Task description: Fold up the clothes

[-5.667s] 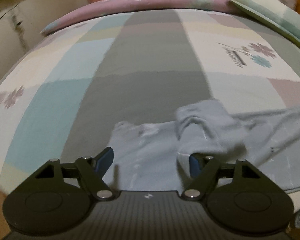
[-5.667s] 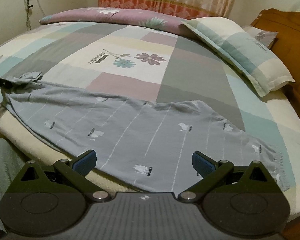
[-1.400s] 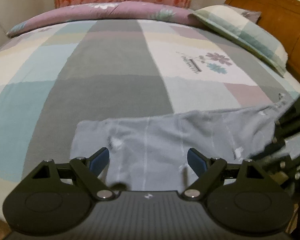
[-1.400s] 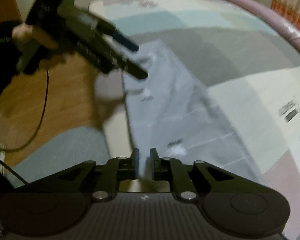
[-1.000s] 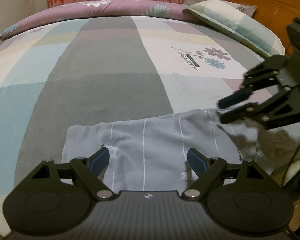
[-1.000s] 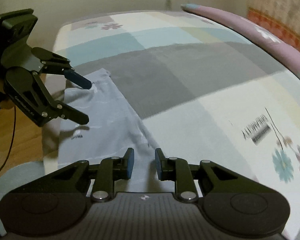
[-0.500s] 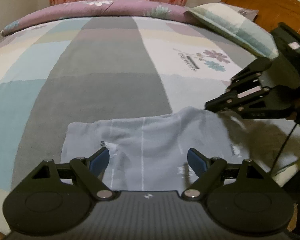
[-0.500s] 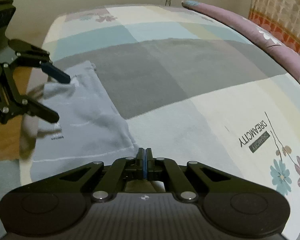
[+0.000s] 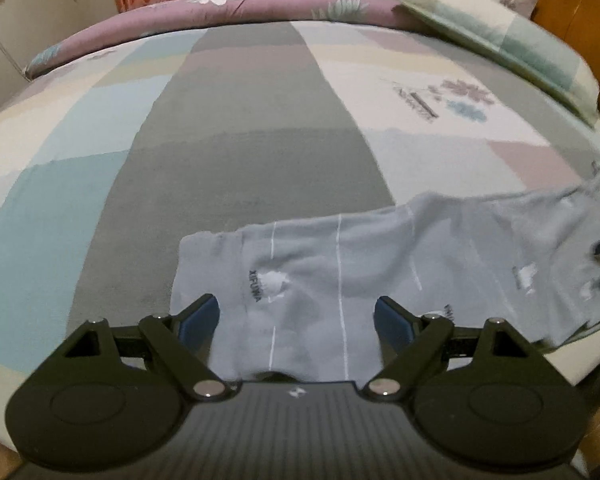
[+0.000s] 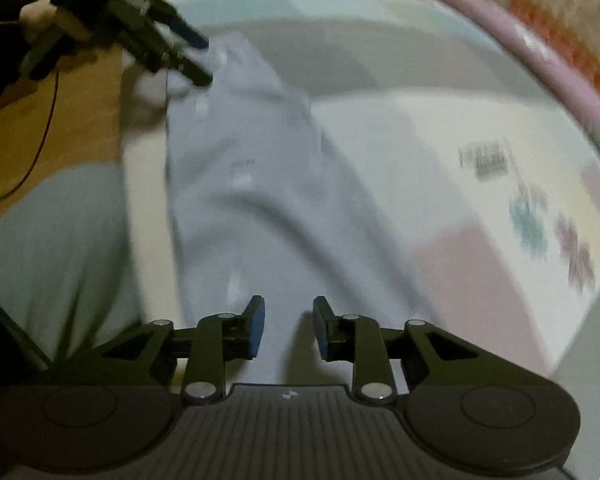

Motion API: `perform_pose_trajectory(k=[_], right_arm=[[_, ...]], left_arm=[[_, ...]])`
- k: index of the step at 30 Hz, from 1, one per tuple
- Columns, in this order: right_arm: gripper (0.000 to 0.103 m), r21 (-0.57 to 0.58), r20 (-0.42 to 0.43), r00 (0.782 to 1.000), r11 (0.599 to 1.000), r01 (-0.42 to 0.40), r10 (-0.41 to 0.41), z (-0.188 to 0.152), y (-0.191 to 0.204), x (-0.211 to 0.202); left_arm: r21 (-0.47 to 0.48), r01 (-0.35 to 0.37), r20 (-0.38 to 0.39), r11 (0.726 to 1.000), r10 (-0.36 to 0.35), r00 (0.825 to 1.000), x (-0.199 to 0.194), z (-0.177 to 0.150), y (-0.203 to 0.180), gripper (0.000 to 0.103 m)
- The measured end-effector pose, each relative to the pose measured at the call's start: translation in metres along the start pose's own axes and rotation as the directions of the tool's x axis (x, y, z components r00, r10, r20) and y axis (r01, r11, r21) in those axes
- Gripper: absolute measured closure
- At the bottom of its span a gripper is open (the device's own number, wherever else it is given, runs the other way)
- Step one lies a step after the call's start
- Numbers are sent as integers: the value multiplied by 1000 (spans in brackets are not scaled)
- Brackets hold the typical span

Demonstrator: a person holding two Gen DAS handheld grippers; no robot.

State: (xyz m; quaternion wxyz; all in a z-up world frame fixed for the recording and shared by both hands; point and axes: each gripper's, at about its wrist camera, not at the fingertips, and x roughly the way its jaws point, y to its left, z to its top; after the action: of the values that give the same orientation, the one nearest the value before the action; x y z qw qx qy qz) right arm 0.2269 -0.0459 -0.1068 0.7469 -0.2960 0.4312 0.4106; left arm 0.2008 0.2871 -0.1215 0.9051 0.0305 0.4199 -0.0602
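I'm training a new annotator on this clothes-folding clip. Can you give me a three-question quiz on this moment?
1. True or false: the left gripper is clamped on the grey garment.
2. The garment lies on: A) the floor B) the patchwork bed cover C) the pillow.
3. Fill in: the right gripper has only ___ between its pads.

Key: 1 false, it stands wide open; 2 B; 3 a gap, with the garment beneath and the jaws opening.

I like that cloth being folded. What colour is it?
Light grey-blue garment with thin white stripes, clearest in the left wrist view.
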Motion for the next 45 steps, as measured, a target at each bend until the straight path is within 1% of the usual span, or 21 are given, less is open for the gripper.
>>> perform_pose_trajectory(k=[3, 4, 6, 10, 12, 13, 16, 18, 21, 24, 25, 27, 31, 33, 34, 37, 38, 39, 40, 41, 45], right_arm=[[69, 69, 4, 1000, 998, -4, 4, -24, 1, -4], [77, 91, 12, 1000, 996, -2, 1, -28, 0, -5], [85, 134, 3, 1000, 991, -15, 15, -33, -1, -8], [85, 133, -45, 999, 991, -9, 15, -43, -4, -18], [84, 147, 9, 1000, 989, 16, -18, -34, -13, -24], [84, 152, 49, 998, 988, 25, -32, -28, -19, -25], [83, 135, 143, 985, 988, 72, -91, 0, -35, -18], [83, 118, 178, 977, 988, 97, -117, 19, -44, -5], [82, 89, 173, 978, 991, 103, -117, 36, -55, 21], [82, 78, 150, 985, 994, 79, -90, 42, -58, 41], [86, 70, 138, 987, 995, 74, -83, 42, -58, 46], [102, 53, 129, 986, 993, 104, -110, 41, -58, 51], [103, 154, 150, 973, 976, 152, -175, 40, -75, 47], [102, 211, 138, 967, 960, 184, -215, 42, -84, 49], [100, 225, 123, 971, 959, 173, -204, 42, -86, 48], [92, 218, 173, 971, 968, 125, -164, 41, -73, 30], [91, 199, 185, 973, 975, 101, -139, 40, -65, 24], [85, 185, 195, 975, 980, 68, -104, 38, -56, 18], [77, 177, 195, 978, 984, 35, -70, 35, -47, 15], [73, 170, 194, 980, 985, 3, -36, 31, -38, 13], [65, 166, 117, 993, 986, 0, -20, 13, -10, 29]], left_arm=[[11, -20, -8, 1000, 20, 1000, 3, 0, -3, 15], [11, -26, -9, 1000, 26, 1000, 3, 0, -4, 15], [7, -42, -18, 999, 42, 999, 2, 0, -3, 15], [-19, -70, -36, 997, 70, 997, -4, 1, 1, 15], [-44, -67, -31, 997, 65, 997, -9, 5, 2, 15], [-41, -44, -9, 998, 44, 999, -12, 8, -2, 15], [-10, 29, 8, 1000, -29, 1000, -11, 15, -17, 15], [21, 31, -1, 999, -31, 1000, -6, 15, -26, 15], [34, 32, -13, 999, -32, 999, 0, 13, -32, 15], [31, 37, -19, 999, -36, 999, 1, 8, -33, 15], [31, 39, -20, 999, -38, 999, 1, 7, -33, 15], [33, 38, -18, 999, -37, 999, 0, 7, -33, 15], [31, 30, -20, 999, -29, 999, 1, 6, -29, 15], [22, 25, -27, 999, -25, 999, 3, 6, -29, 15], [26, 24, -27, 999, -23, 999, 1, 7, -30, 15], [38, 20, 1, 999, -20, 1000, -7, 8, -31, 15], [39, 20, 0, 999, -20, 1000, -6, 8, -30, 15], [40, 20, -1, 999, -20, 1000, -6, 9, -29, 15], [41, 18, -4, 999, -18, 1000, -5, 9, -29, 15], [39, 10, -18, 999, -10, 1000, -1, 8, -28, 15], [48, -1, -24, 999, 2, 1000, 4, 5, -27, 13]])
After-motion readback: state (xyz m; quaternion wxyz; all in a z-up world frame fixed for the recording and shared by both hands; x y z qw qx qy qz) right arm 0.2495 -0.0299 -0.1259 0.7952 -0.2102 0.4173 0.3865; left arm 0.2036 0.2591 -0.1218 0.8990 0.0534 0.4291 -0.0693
